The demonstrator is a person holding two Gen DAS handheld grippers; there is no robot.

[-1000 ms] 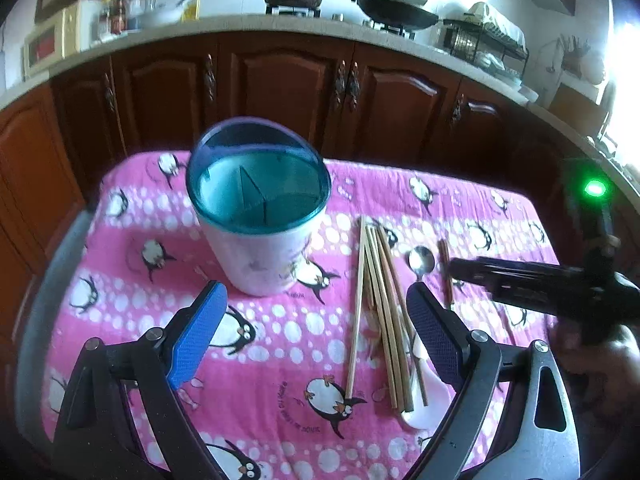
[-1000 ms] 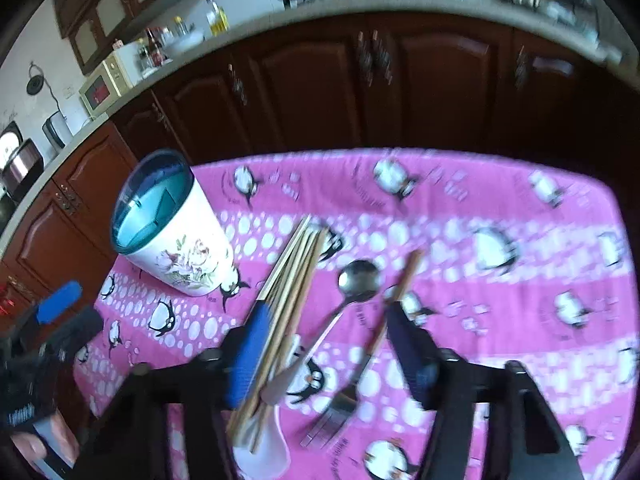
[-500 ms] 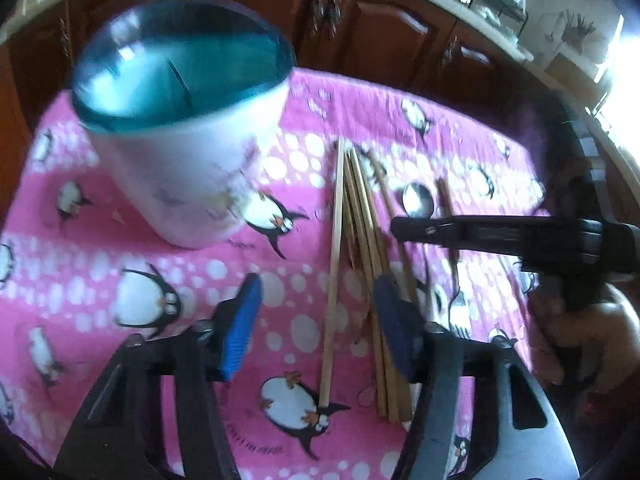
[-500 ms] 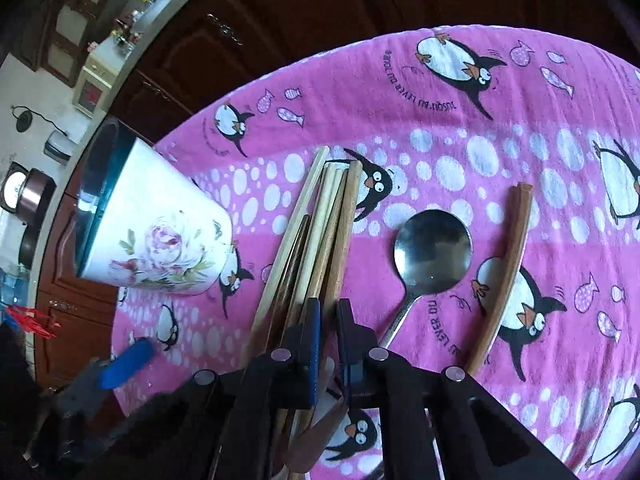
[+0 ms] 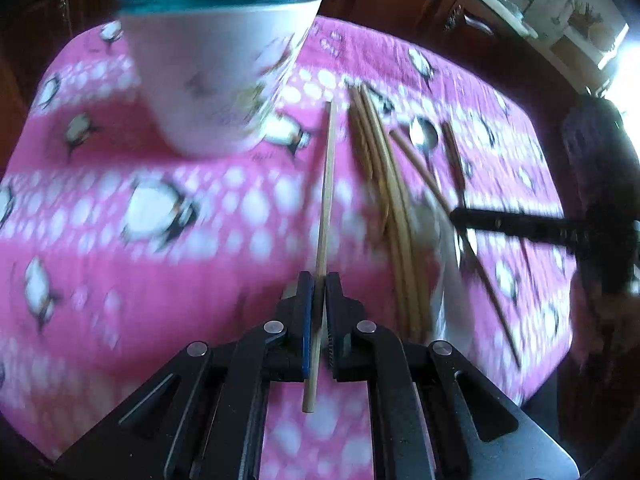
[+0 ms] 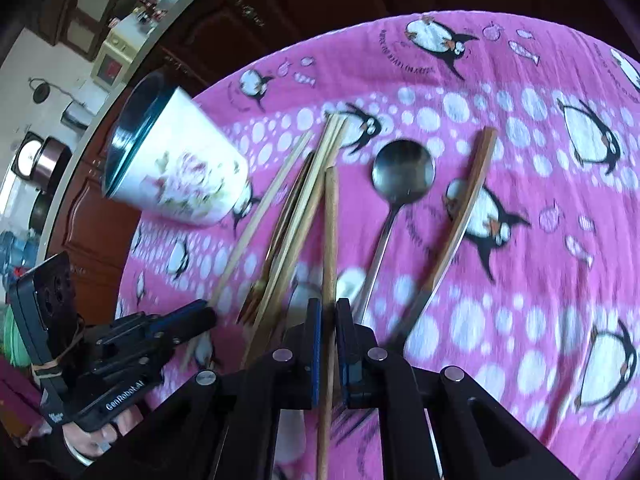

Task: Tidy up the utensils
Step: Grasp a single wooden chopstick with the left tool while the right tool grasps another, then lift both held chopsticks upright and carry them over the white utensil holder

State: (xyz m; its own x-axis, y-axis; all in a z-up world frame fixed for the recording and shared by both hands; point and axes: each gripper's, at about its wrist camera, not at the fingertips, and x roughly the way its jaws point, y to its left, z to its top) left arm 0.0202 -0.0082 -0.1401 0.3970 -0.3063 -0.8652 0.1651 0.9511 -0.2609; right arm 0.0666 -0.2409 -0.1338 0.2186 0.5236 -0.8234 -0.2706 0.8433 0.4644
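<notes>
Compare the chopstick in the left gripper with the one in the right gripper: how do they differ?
The left gripper is shut on a pale chopstick; the right gripper is shut on a browner chopstick. The pale chopstick looks thinner; the browner one looks thicker. The pale one lay apart, nearest the utensil holder; the browner one lies beside the chopstick bundle. Both are clamped near one end, pointing away from the cameras.

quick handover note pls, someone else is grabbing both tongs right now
Left tongs: shut on a pale chopstick.
Right tongs: shut on a browner chopstick.
Holder: upright on the pink cloth, left of the pile; its inside is out of view.
On the cloth: more chopsticks, metal spoon, a wooden-handled utensil.
Left: everything into the holder.
</notes>
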